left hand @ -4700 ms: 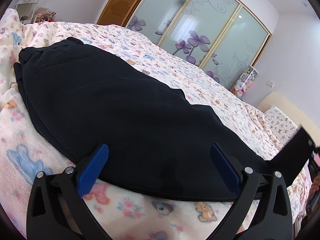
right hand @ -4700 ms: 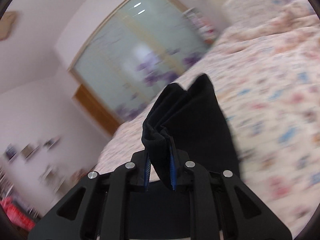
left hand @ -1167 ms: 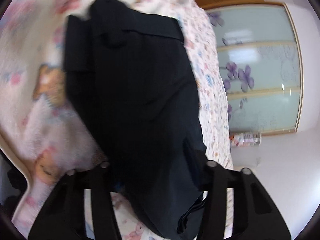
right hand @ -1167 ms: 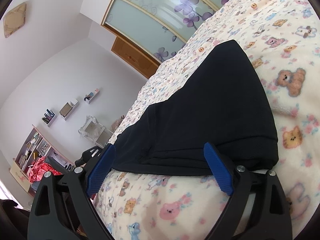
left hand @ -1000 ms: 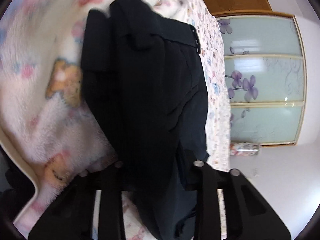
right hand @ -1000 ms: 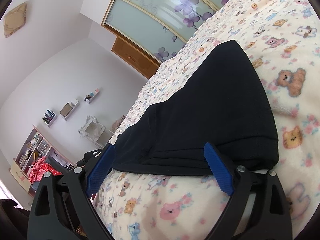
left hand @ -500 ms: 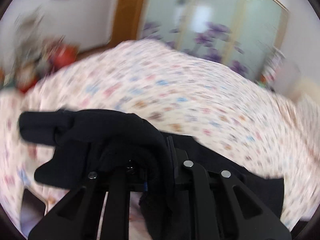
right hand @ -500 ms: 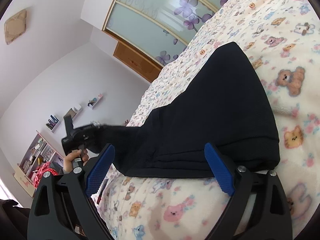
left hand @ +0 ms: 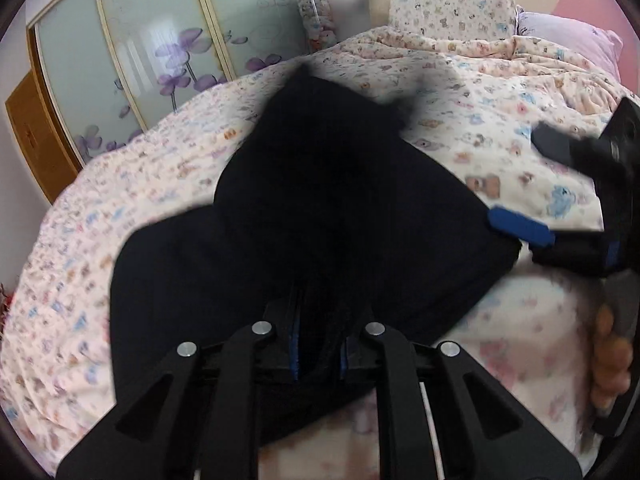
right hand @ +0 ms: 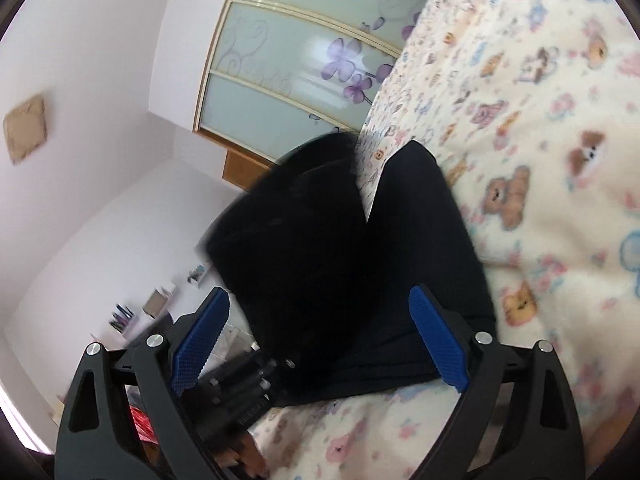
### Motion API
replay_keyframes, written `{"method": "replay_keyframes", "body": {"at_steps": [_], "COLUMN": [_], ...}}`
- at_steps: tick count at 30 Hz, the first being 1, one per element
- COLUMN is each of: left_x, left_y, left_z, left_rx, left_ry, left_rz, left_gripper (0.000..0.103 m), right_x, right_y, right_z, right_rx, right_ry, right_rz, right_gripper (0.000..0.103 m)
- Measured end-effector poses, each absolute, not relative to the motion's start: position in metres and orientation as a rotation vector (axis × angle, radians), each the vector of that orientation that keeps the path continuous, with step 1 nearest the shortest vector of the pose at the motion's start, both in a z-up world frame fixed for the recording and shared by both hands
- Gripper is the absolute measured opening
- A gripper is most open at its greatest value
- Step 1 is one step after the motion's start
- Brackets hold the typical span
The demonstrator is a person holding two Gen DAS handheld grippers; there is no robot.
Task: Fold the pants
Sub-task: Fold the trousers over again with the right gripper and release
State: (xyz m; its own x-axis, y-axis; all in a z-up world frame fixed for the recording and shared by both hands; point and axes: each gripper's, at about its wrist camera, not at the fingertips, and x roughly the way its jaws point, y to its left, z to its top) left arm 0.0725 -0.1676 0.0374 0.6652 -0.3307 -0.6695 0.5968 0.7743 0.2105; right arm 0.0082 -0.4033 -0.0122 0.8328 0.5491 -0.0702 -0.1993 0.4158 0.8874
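**Waistband end lifted and carried over the folded legs**

Your left tongs [left hand: 318, 344] are now clenched on a thick bunch of the black pants [left hand: 320, 208], where a second ago they were only closing around the waistband as it lay flat on the bed [left hand: 120, 200]. In half a second you have swung that end up and across: the left wrist view now looks along the bed toward the pillows, with dark cloth draped forward from the tongs over the rest of the garment. Your right tongs [right hand: 320, 336] remain spread wide and released, resting at the near edge of the pants as they did a second ago, though the right view has tilted and part of the cloth now rises in front of it.

This looks like the second fold, waist end brought over the already doubled legs. It is not yet laid down, so the fold is under way rather than finished.

The pants are matte black, soft and fairly heavy, hanging in rounded folds with no sheen. They lie in the middle of the bed on a fleecy cream blanket printed with small bears. The tongs are black plastic with ribbed blue pads [right hand: 438, 344]. Behind the bed stand frosted sliding wardrobe doors [left hand: 140, 48] with purple flowers.
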Motion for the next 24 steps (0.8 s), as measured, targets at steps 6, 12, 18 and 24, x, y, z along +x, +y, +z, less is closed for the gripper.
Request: {"method": "replay_keyframes", "body": {"at_steps": [6,12,18,24], "left_x": [0.069,0.056,0.028,0.015], "left_y": [-0.164,-0.151,-0.119,-0.028], "left_z": [0.021,0.018,0.030,0.045], "left_rx": [0.433,0.401,0.226,-0.177], "left_ry": [0.668,0.662,0.598,0.401], "left_rz": [-0.549,-0.552,-0.590,-0.416], "left_gripper": [0.015,0.024,0.098,0.101], "right_x": [0.013,0.008,0.020,0.037], "right_y": [-0.401,-0.407,-0.404,-0.394], "right_z": [-0.013,-0.016,-0.005,0.004], "right_rx": [1.051,1.092,1.120,1.086], "right_ry": [0.400,0.470,0.596,0.701], "right_rz": [0.489,0.495,0.430,0.298], "right_gripper": [0.096,0.096,0.096,0.095]}}
